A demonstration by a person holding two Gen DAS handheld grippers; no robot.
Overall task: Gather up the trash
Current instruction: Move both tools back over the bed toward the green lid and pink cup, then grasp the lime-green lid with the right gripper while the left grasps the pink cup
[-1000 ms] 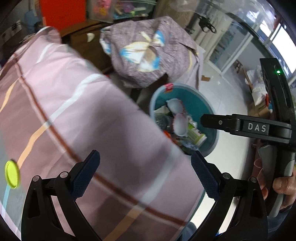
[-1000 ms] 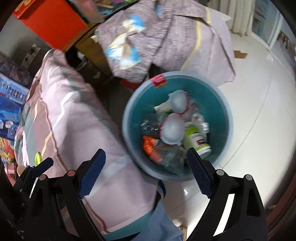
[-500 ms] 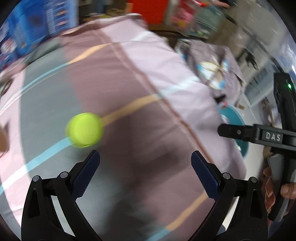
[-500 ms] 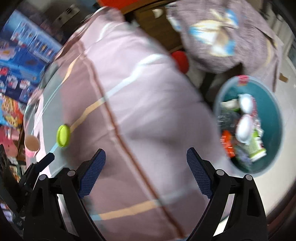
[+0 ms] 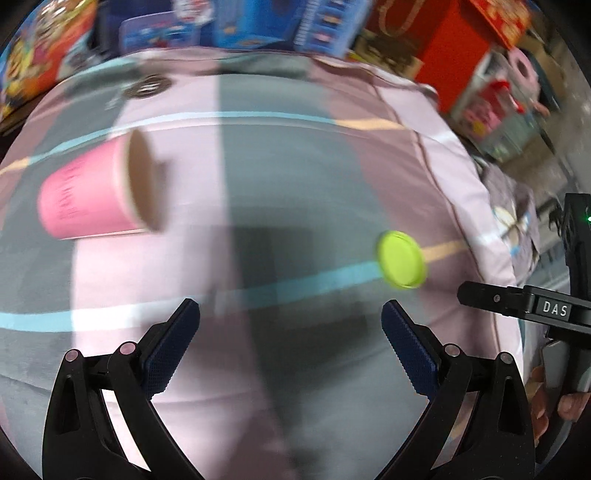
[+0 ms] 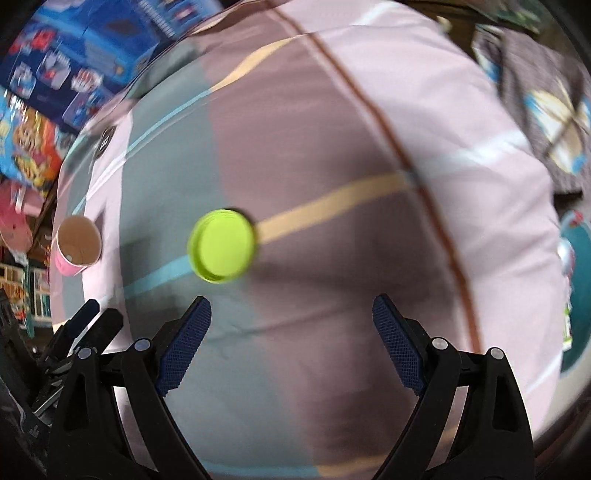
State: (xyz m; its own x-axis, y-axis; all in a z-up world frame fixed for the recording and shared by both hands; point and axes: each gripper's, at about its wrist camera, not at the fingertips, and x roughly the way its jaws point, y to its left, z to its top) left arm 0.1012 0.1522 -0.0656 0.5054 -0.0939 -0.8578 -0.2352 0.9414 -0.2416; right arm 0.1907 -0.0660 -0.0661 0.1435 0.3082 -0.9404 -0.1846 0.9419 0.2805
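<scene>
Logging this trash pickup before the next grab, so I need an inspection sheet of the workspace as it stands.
Surface: striped tablecloth in pink, grey and mauve.
Job's things: pink paper cup on its side; lime-green lid lying flat, apart from the cup.
Clutter: nothing seen.
Grippers: left gripper open, empty; right gripper open, empty, lid just ahead of its left finger.
Cables: nothing seen.
Surroundings: teal bin past the table edge; toy boxes behind.

One pink paper cup (image 5: 92, 192) lying on its side, one lime-green bottle cap (image 5: 400, 259) right of it, one teal trash bin (image 6: 574, 295), two grippers.
</scene>
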